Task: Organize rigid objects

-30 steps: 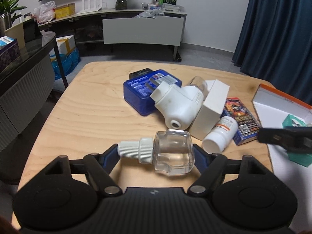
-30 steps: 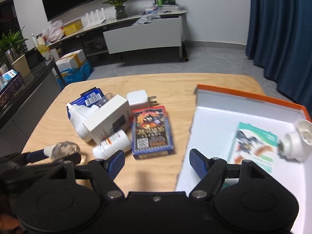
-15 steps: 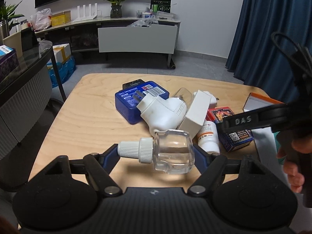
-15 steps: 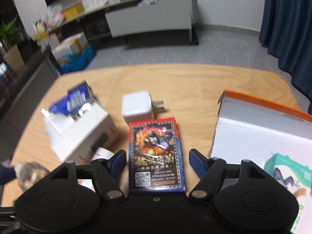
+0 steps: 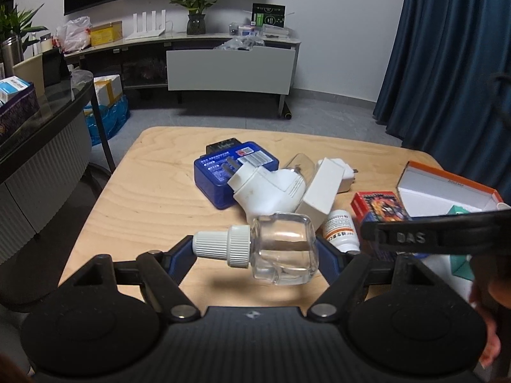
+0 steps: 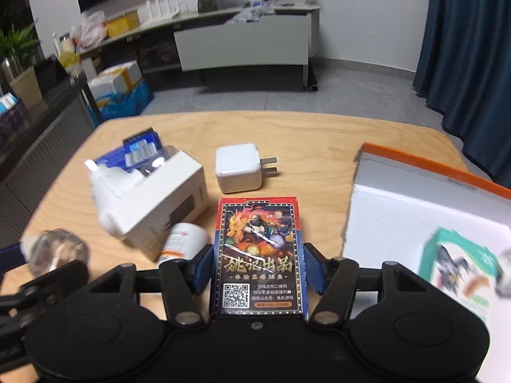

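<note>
A clear glass bottle (image 5: 281, 255) with a white ribbed cap lies crosswise in my left gripper (image 5: 255, 255), which is shut on it above the near edge of the wooden table (image 5: 143, 198). In the right wrist view my right gripper (image 6: 258, 271) straddles a red-and-blue card box (image 6: 258, 239) lying flat on the table. Its jaws are closing, and the blue pads meet the box's long sides. From the left wrist view the right gripper (image 5: 431, 237) shows as a black bar in front of the card box (image 5: 380, 204).
A white box with an orange rim (image 6: 431, 166) lies open at the right and holds a teal pack (image 6: 460, 271). Left of the card box lie a pill bottle (image 6: 183, 242), a white carton (image 6: 166, 204), a white charger (image 6: 238, 167), a white plug-in device (image 5: 265, 191) and a blue box (image 5: 223, 172).
My right gripper moved left, away from the orange-rimmed box, came down over the card box and narrowed its jaws onto it. The left gripper kept hold of the bottle.
</note>
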Demonstrator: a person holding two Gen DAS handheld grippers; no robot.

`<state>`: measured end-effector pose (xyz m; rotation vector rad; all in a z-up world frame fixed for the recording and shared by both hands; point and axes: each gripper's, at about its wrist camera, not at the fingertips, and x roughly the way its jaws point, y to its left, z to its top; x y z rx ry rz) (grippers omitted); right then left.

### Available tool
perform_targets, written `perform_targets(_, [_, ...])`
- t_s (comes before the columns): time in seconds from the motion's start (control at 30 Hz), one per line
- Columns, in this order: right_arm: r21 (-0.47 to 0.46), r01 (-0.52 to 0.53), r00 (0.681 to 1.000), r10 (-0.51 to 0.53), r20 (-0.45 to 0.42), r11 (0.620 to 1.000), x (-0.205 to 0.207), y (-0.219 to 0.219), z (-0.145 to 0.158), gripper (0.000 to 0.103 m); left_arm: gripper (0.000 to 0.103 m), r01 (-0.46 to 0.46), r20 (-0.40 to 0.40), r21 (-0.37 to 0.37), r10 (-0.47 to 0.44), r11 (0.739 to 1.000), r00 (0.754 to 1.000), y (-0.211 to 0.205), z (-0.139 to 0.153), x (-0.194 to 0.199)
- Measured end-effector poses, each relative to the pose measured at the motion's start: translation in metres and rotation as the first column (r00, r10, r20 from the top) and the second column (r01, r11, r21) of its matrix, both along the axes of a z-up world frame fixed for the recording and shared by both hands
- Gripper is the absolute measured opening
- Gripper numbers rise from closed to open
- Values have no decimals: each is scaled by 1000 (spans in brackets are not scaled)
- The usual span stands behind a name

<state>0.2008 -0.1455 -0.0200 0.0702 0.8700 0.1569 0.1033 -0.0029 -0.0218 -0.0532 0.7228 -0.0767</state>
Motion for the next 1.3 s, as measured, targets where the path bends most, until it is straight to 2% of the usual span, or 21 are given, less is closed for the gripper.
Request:
perform_targets(0.23, [3,18,998,-18,64,1000,-48,-2,39,71,79,5,28,-6,-4,1000,1000,-8,16,-19])
perform_targets(0.47, [8,59,992,-59,109,998,-91,-13,62,71,79,13,56,-7,-13,1000,998,-15,30,-41])
perform_targets(0.87, [15,119,980,-119,161,993,-144,-40,83,71,79,45,77,-9,-44,999,996,-34,46,-67])
perform_targets(1.3, [30,172,970,-175,171,985,-170,-64,88,71,79,87,82,-15,-86,996,993,-54,50,-77])
